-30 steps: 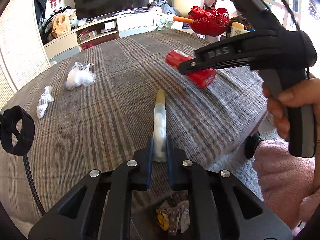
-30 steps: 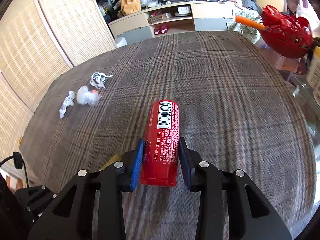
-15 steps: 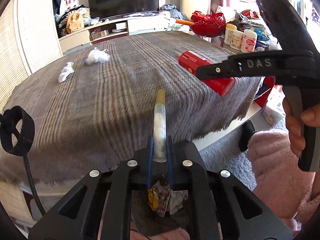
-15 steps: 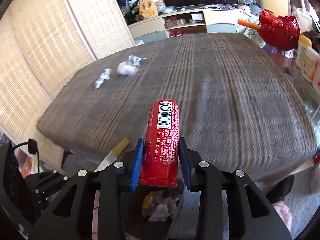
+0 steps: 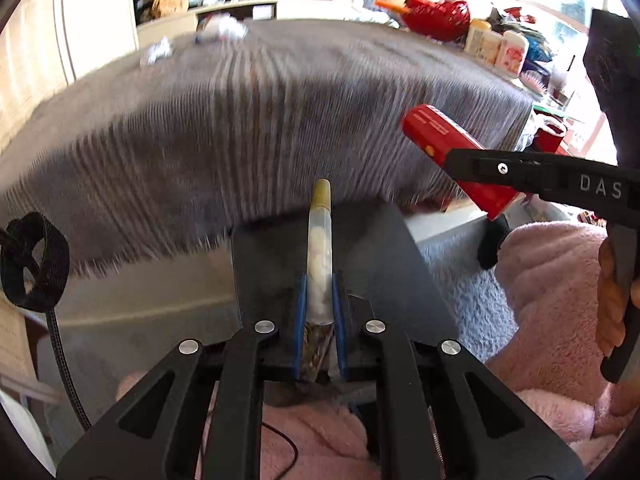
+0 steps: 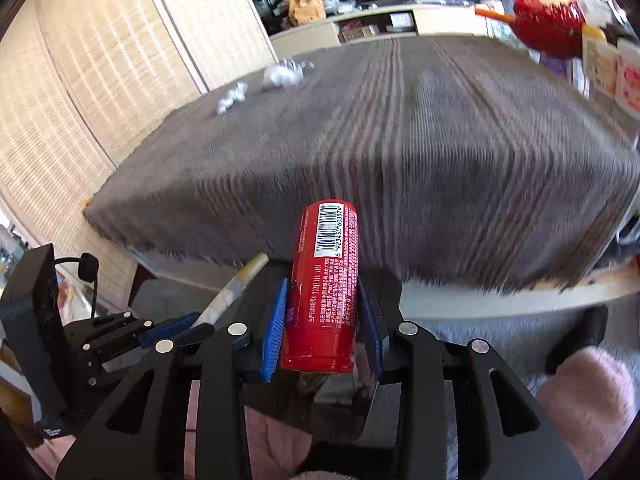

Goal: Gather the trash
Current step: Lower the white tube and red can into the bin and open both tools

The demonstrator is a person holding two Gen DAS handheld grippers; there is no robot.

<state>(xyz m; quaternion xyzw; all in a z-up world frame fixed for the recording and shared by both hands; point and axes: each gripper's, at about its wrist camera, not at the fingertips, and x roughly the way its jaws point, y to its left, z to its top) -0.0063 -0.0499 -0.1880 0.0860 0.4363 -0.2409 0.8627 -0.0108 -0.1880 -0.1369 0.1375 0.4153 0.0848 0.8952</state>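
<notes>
Both tools loaded, both past the near edge of the counter (image 6: 400, 120) and over the bin. Left tool (image 5: 319, 312): pads pinched on a slim clear tube (image 5: 319, 256) with a yellowish cap, white filling inside, tube pointing straight out along the fingers. Right tool (image 6: 322, 320): pads pressed on the flanks of a red can (image 6: 324, 292), barcode up, can in line with the fingers.

Below each tool I see a dark bin (image 5: 400, 264); crumpled wrappers show at its bottom, between the left fingers.

Step in hand, as I judge it: the drop. Notes to self:
- The tube's capped end reaches out toward the bin's far rim. I should bring it in over the opening before I spread the pads, or it may tip out.
- The two tools sit close side by side. I would release one at a time, so that the can does not knock the tube.
- Tip the can nose-down first; I expect it to roll if it lands on the rim.

Surface: a grey-brown plaid cloth covers the counter, fringe hanging over the near edge. Two white crumpled wads (image 6: 280, 74) lie at its far left corner, still to be collected. On the right are a red basket (image 6: 548, 24) and some white bottles. Woven blinds on the left, a low TV unit at the back. Pink fleece clothing and pale carpet below.
</notes>
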